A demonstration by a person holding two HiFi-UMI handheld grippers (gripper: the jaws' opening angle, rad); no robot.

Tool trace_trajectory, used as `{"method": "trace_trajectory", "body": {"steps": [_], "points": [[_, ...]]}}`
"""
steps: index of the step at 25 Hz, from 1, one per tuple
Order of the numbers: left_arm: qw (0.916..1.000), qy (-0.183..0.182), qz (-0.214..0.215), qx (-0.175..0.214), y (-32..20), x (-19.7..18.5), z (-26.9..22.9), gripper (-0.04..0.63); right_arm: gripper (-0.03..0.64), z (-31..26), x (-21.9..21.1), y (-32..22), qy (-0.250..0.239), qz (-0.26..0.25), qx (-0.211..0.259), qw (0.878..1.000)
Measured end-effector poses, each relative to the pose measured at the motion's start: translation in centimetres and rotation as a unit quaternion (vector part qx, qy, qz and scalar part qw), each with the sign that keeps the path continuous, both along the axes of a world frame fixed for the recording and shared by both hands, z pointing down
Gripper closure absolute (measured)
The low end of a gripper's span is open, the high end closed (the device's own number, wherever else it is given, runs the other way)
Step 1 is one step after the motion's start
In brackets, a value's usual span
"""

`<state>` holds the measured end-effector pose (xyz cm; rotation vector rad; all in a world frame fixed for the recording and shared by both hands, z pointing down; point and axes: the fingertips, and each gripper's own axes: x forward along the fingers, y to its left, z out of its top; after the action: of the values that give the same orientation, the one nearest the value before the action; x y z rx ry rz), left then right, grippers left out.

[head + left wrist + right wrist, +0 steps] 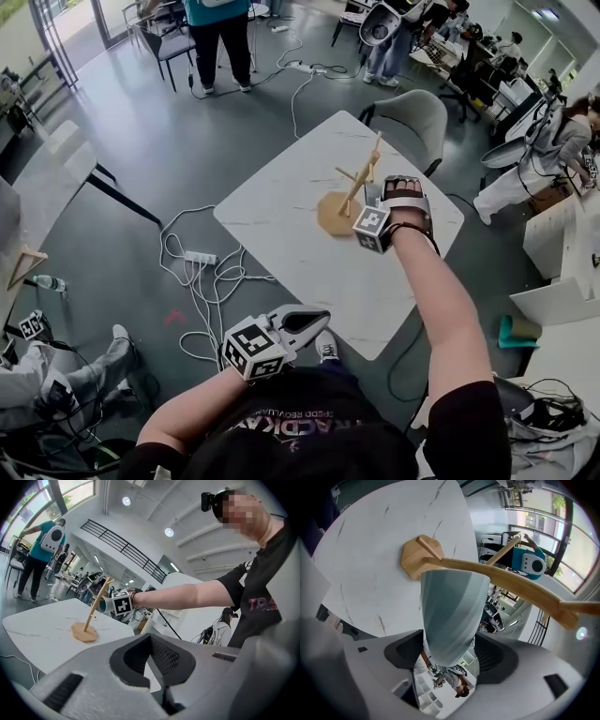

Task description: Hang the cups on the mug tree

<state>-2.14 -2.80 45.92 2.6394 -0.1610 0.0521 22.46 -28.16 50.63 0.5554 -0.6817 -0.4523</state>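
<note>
A wooden mug tree [354, 187] stands on the white table [281, 253], toward its far side. My right gripper [387, 193] is right beside the tree's upper pegs. In the right gripper view it [451, 654] is shut on a pale blue-grey cup [452, 611], whose side lies against a wooden peg [511, 582], above the tree's base [417, 557]. The cup [95, 606] also shows by the trunk in the left gripper view. My left gripper [302, 323] hangs close to my body, off the table's near edge, shut with nothing in it [150, 657].
A grey chair [412, 117] sits behind the table. A power strip and cables [202, 258] lie on the floor to the left. Another table [47, 187] is at the far left, white desks [567, 291] at the right. People stand and sit around the room.
</note>
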Motion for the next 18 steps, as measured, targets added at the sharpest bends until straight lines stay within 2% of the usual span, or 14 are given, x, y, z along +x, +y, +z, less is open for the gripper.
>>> {"method": "trace_trajectory", "body": {"steps": [13, 16, 18], "points": [[0.9996, 0.005, 0.029, 0.006, 1.0, 1.9, -0.4, 0.598, 0.285, -2.3, -1.9, 1.9, -0.04, -0.041, 0.025, 0.998], [0.9994, 0.004, 0.033, 0.008, 1.1, 2.2, -0.5, 0.598, 0.285, -3.8, -3.4, 3.1, -0.107, -0.052, 0.051, 0.992], [0.9994, 0.003, 0.034, 0.008, 1.1, 2.2, -0.5, 0.598, 0.285, -4.6, -4.4, 4.2, -0.183, -0.049, 0.076, 0.979]]}}
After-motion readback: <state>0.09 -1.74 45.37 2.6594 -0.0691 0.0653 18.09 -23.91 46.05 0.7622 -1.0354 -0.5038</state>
